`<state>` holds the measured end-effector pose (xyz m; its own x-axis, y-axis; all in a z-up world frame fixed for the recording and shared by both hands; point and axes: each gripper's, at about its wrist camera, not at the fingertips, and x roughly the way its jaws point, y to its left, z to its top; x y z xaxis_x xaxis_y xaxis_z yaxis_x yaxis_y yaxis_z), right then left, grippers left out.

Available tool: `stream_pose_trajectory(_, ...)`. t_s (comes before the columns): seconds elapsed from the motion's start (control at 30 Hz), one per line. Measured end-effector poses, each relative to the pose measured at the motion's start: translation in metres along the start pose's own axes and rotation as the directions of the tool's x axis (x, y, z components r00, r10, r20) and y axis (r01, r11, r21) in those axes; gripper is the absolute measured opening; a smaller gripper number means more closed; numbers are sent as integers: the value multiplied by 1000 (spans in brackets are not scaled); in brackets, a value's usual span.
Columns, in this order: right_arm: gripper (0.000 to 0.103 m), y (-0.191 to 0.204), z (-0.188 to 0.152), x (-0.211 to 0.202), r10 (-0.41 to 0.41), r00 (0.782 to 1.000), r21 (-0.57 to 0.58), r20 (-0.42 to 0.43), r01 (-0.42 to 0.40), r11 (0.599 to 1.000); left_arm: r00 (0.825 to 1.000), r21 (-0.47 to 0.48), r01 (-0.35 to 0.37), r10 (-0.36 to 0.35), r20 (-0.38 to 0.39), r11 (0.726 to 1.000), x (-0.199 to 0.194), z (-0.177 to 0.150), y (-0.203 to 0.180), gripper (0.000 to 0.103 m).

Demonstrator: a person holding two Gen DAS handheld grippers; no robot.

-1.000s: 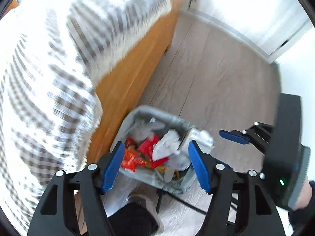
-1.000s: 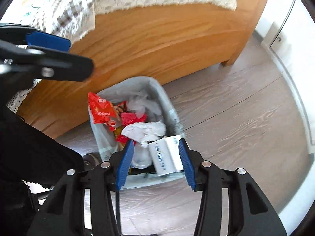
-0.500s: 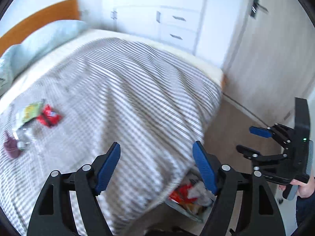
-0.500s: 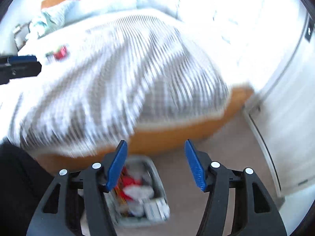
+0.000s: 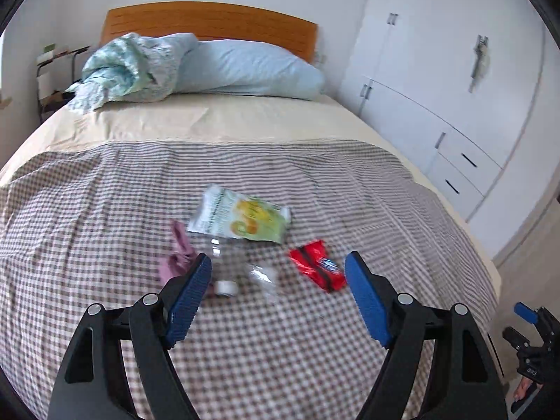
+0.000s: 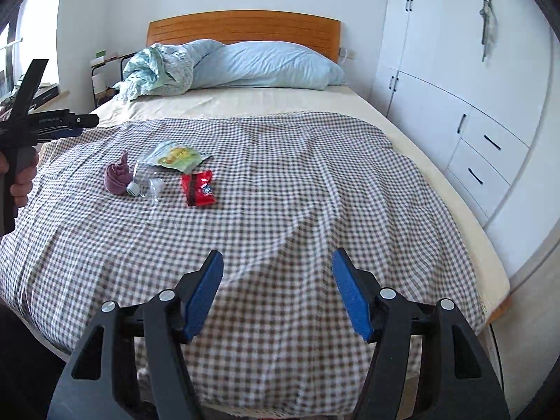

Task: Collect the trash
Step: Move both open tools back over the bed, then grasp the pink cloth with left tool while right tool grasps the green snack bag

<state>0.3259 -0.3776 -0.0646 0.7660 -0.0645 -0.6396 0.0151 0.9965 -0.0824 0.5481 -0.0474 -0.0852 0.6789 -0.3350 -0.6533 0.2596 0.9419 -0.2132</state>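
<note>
A checked brown-and-white blanket (image 6: 280, 192) covers the bed, soft and creased; on it lie a crinkled red wrapper (image 6: 197, 188), a glossy green-and-white packet (image 6: 175, 155), a crumpled clear plastic bottle (image 6: 145, 182) and a bunched purple cloth (image 6: 117, 178), close together. The left gripper (image 5: 278, 297) tilts down above them, its ribbed blue pads apart and empty, having just been opening; the right gripper (image 6: 276, 290) hangs over bare blanket near the foot, also widening, nothing between; the bottle is blurred in the left view.
</note>
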Motion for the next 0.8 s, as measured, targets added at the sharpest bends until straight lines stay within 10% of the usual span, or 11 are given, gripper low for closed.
stream_pose_trajectory(0.43,62,61,84,113,185,982,-50,-40,-186,981,968,-260,-21,-45,-246,965,134,-3,124,74)
stream_pose_trajectory(0.47,62,64,89,127,203,978,-34,-56,-205,978,967,-267,-39,-32,-254,963,142,-6,127,71)
stream_pose_trajectory(0.57,62,72,100,168,276,955,42,-105,-273,961,972,-289,0,-68,-224,957,148,-11,135,18)
stream_pose_trajectory(0.8,62,89,121,261,350,918,195,-189,-314,929,993,-216,-45,21,-114,975,92,0,140,14)
